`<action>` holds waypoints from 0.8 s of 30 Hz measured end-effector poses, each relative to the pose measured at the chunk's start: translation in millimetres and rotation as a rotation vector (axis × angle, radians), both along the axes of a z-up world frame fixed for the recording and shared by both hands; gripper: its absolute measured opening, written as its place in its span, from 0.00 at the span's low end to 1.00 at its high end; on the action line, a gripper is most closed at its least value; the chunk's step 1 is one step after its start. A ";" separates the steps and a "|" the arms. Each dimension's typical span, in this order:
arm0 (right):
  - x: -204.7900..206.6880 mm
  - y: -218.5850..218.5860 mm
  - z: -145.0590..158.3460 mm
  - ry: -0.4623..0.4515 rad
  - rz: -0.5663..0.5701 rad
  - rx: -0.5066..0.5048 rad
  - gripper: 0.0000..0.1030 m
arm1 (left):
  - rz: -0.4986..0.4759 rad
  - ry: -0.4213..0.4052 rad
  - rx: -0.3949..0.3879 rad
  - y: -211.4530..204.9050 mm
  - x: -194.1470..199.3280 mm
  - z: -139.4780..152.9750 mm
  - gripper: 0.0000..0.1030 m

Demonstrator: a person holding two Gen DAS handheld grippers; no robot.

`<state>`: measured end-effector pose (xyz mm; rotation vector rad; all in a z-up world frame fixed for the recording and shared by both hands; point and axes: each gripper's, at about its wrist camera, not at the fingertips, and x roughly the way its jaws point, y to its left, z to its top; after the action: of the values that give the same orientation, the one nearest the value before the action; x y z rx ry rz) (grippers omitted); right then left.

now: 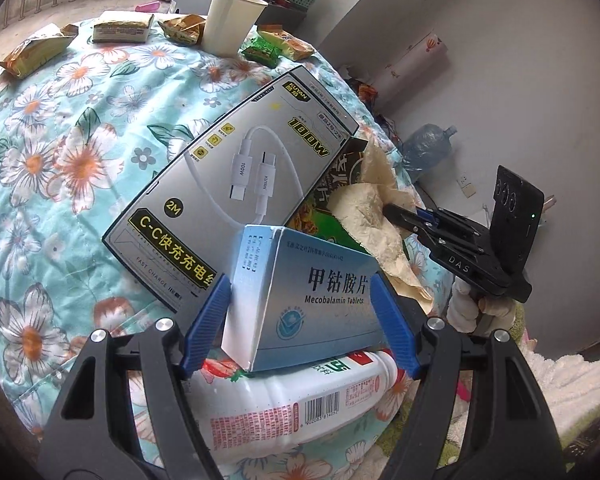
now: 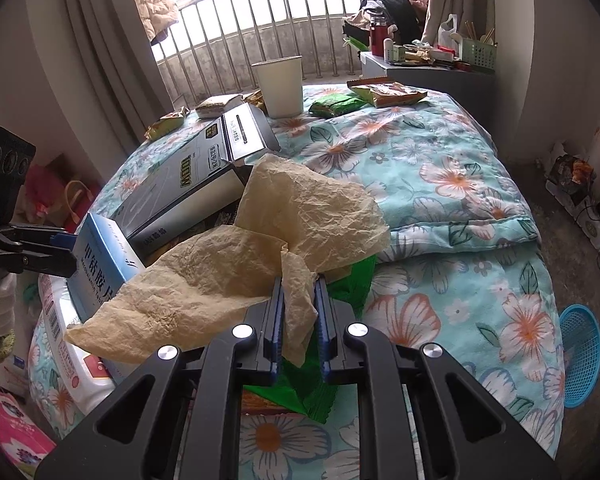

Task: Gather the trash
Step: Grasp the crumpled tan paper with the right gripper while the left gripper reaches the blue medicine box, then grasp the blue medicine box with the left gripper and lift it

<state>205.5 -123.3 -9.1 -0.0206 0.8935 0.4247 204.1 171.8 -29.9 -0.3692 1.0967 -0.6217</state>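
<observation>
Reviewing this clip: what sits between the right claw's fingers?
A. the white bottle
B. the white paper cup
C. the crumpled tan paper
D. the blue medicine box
C: in the right wrist view the right claw is pinched on a fold of the crumpled tan paper, while the blue medicine box sits in the left claw.

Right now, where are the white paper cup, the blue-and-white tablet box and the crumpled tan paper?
White paper cup (image 2: 281, 88): right wrist view, its side wall.
Blue-and-white tablet box (image 1: 320, 292): left wrist view, printed front face.
Crumpled tan paper (image 2: 300, 208): right wrist view, upper sheet.
</observation>
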 end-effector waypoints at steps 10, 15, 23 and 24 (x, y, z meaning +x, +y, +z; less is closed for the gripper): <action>-6.0 -0.2 -5.8 -0.002 -0.016 0.026 0.13 | -0.003 -0.039 -0.177 -9.2 -24.7 23.8 0.66; -11.2 -11.5 -8.8 0.001 -0.050 0.062 0.11 | -0.003 -0.099 -0.226 -24.5 -39.9 38.8 0.66; -33.0 -38.7 -8.3 -0.027 -0.132 0.123 0.10 | 0.005 -0.202 -0.303 -56.6 -68.2 55.8 0.66; -35.7 -43.1 -7.9 -0.028 -0.142 0.130 0.10 | 0.007 -0.222 -0.296 -61.7 -72.8 57.2 0.66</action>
<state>169.8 -166.4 -17.1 0.1550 0.8331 0.3479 131.2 110.1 27.3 -0.5454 0.7916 -0.8017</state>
